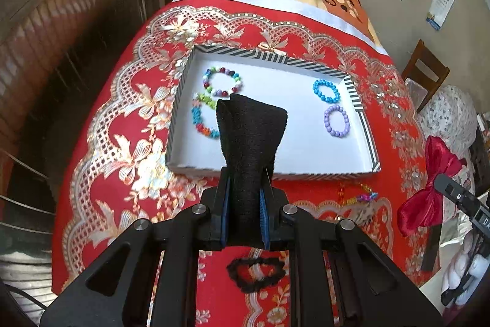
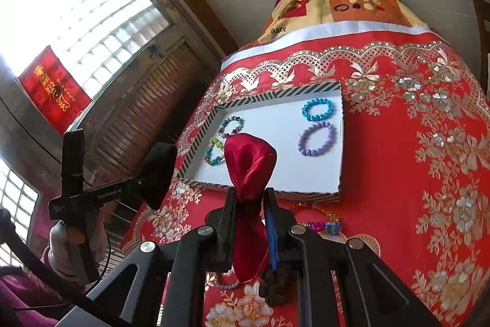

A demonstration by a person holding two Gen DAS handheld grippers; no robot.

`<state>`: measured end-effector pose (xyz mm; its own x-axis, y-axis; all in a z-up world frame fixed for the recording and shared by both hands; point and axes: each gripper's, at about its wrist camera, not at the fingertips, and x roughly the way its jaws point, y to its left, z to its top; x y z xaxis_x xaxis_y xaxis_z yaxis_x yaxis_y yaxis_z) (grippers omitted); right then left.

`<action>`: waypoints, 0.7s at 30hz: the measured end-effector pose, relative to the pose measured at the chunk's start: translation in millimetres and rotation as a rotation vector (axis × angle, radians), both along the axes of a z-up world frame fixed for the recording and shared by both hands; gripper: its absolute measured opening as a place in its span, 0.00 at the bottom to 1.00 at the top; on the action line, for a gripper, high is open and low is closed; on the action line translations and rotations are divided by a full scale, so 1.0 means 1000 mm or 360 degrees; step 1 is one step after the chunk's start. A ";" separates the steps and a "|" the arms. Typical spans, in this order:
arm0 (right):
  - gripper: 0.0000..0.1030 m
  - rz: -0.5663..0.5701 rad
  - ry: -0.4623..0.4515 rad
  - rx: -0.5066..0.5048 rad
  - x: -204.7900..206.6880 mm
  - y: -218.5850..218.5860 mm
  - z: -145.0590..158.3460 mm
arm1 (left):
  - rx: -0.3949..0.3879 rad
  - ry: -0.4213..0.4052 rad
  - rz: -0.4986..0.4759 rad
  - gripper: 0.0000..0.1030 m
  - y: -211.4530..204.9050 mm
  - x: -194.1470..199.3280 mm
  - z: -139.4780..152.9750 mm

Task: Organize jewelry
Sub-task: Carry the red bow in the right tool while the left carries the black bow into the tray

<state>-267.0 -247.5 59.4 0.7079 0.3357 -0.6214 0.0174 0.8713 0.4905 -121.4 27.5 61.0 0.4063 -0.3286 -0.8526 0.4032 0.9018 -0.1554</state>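
Left tool [image 1: 245,198] clamps a black bow [image 1: 251,137]; right tool [image 2: 249,204] clamps a red bow [image 2: 249,164]. Striped tray [image 1: 269,55] with bead bracelets [image 1: 336,122] lies ahead of both.

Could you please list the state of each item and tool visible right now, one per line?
Left tool: shut on black bow, held above the tray.
Right tool: shut on red bow, held up.
Tray: open, on the tablecloth.
Blue bracelet: flat in tray.
Purple bracelet: flat in tray.
Multicolour bracelet: flat in tray.
Black scrunchie: on the tablecloth, outside the tray.
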 end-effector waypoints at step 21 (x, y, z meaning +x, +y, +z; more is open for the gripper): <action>0.15 0.0048 0.0111 -0.0028 0.086 -0.013 -0.018 | 0.0077 0.0040 -0.0033 0.14 -0.050 0.069 -0.020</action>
<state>-181.4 -260.8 41.3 0.6525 0.3450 -0.6747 0.0245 0.8803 0.4738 -52.2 -22.2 41.0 0.3780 -0.2949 -0.8776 0.4185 0.9000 -0.1222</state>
